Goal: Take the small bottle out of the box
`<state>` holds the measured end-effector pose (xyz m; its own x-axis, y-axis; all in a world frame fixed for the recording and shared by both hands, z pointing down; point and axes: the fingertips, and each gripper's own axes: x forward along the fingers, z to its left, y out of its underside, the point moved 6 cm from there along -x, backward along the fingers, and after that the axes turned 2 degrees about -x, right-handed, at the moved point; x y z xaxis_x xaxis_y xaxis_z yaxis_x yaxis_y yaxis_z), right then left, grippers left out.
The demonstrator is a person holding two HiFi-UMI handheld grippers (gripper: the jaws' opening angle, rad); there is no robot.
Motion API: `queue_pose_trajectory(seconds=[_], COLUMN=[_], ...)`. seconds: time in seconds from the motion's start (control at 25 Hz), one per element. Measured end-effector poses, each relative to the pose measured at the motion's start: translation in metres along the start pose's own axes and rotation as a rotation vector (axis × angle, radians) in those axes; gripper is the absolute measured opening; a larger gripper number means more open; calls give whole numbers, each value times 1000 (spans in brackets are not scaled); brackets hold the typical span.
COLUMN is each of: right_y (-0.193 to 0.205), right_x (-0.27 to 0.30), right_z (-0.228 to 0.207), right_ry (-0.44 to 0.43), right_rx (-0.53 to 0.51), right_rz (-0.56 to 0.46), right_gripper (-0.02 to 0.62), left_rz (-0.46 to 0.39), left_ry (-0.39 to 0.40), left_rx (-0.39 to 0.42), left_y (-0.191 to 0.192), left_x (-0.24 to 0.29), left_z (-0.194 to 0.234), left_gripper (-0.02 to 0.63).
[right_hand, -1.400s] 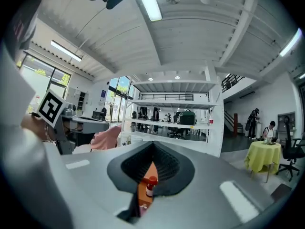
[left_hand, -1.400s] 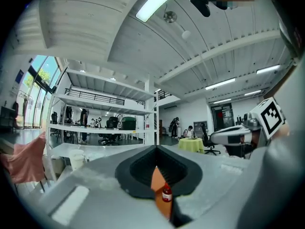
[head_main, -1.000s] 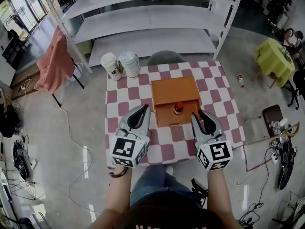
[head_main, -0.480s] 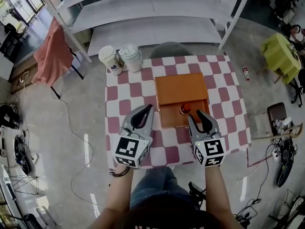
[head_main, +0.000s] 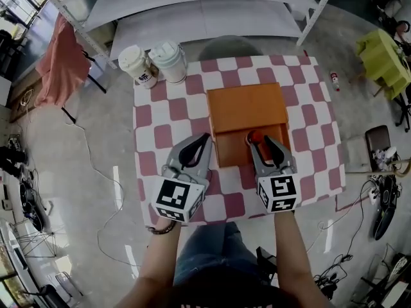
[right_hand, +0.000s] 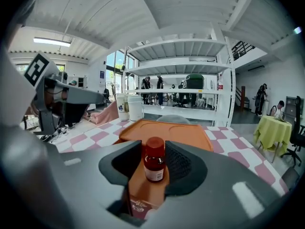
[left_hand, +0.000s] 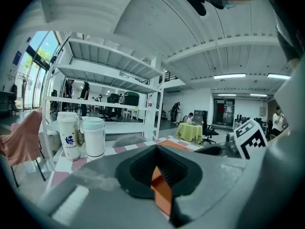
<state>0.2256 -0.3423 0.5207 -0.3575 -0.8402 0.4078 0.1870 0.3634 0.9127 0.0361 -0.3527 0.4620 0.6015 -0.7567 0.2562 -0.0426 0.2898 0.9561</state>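
- Both have dropped toward the box (head_main: 247,108); the right gripper (head_main: 260,141), jaws just opened wide, flanks the small bottle (right_hand: 154,165) at its near edge, untouched.
- Jaws of the left gripper (head_main: 204,140) are together, empty.
- Off-centre closing could topple the bottle.

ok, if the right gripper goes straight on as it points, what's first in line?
The bottle, upright in the box, centred ahead of the right gripper. Its jaws have just been opening; the bottle looks to be at the gap's mouth, untouched, though depth is unclear.
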Motion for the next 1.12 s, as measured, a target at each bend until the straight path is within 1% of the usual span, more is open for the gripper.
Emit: queue_pose_trajectory(seconds=[0.12, 0.36, 0.76, 1.12], right_y=[5, 7, 6, -8], right_x=[10, 15, 19, 5], right_z=[1, 0, -5, -4], right_ry=[4, 40, 25, 1], right_rx=[0, -13, 30, 4], right_rz=[8, 11, 57, 39], right_gripper=[156, 144, 138, 137], left_rz=[7, 13, 25, -5], left_ry=[4, 0, -10, -48], left_rx=[-7, -16, -27, -18], left_y=[5, 10, 15, -1], left_x=[5, 10, 8, -4], left_z=[3, 9, 11, 13], left_gripper=[-3, -3, -3, -3])
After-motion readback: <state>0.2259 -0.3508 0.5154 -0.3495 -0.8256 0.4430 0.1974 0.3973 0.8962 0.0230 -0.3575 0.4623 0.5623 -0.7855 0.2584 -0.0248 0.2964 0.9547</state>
